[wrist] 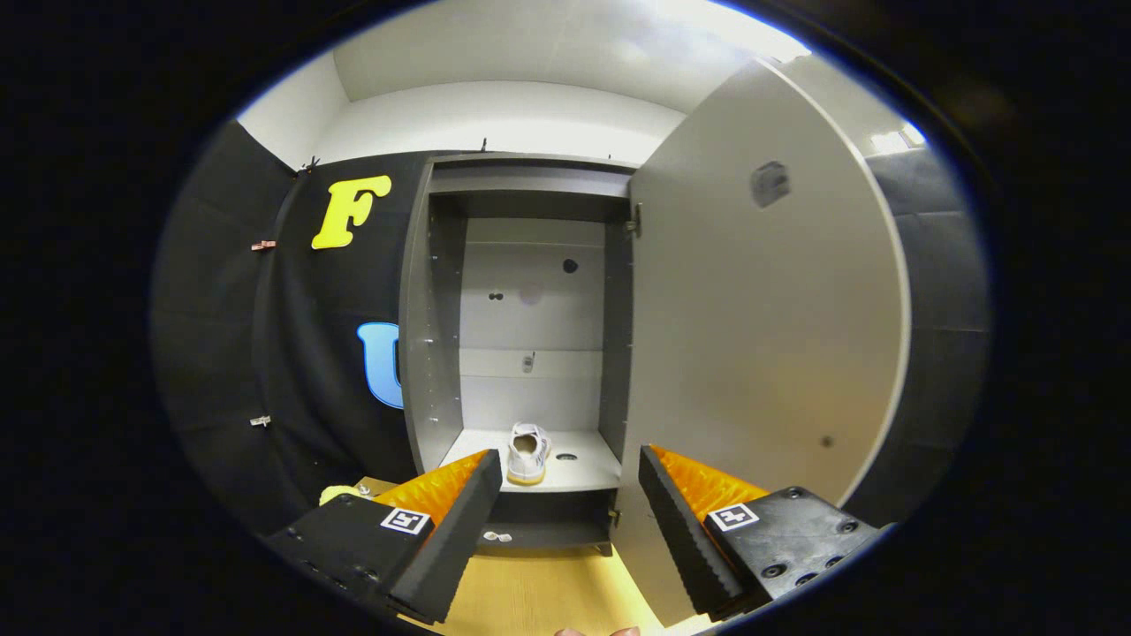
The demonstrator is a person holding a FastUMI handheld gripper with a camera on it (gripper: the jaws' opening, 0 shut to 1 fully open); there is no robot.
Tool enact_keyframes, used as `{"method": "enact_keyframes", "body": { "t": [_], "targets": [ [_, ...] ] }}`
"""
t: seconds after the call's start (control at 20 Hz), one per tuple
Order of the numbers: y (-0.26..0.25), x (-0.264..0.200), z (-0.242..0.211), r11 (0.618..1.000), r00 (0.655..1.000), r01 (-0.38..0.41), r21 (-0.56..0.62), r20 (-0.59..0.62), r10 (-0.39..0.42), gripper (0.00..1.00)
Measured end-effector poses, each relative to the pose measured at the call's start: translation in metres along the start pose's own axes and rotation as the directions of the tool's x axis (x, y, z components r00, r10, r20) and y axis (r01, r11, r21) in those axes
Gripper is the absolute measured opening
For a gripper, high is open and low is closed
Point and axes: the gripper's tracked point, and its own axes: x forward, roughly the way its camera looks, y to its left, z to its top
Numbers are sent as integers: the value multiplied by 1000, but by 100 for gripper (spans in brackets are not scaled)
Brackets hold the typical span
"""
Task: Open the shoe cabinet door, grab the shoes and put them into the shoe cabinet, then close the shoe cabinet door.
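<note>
The grey shoe cabinet (439, 300) stands ahead with its door (760, 300) swung wide open to the right. A white shoe (527, 452) rests on the cabinet's bottom shelf (583, 468), heel toward me, beyond my fingers. My gripper (565, 530) is open, with nothing between its black-padded, orange-backed fingers (455, 530). The right finger (680, 530) sits just in front of the door's lower edge.
A light wooden floor (539, 592) runs below the fingers up to the cabinet's base. A small yellow-green object (336, 493) lies on the floor left of the cabinet, behind the left finger. The booth's black cloth wall flanks the cabinet on both sides.
</note>
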Motion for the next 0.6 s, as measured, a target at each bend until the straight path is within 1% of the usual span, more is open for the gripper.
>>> {"method": "enact_keyframes", "body": {
  "t": [0.1, 0.25, 0.35, 0.5, 0.6],
  "targets": [
    [-28, -25, 2, 999, 999, 45, -5, 12, -45, 98],
    [-64, -53, 6, 994, 995, 94, 48, 29, -96, 98],
    [-96, -66, 2, 988, 988, 150, 35, 20, -151, 98],
    [-144, -81, 0, 969, 969, 245, 17, 14, -245, 98],
    [-180, -85, -7, 950, 950, 312, -11, -4, -312, 98]
  ]
}}
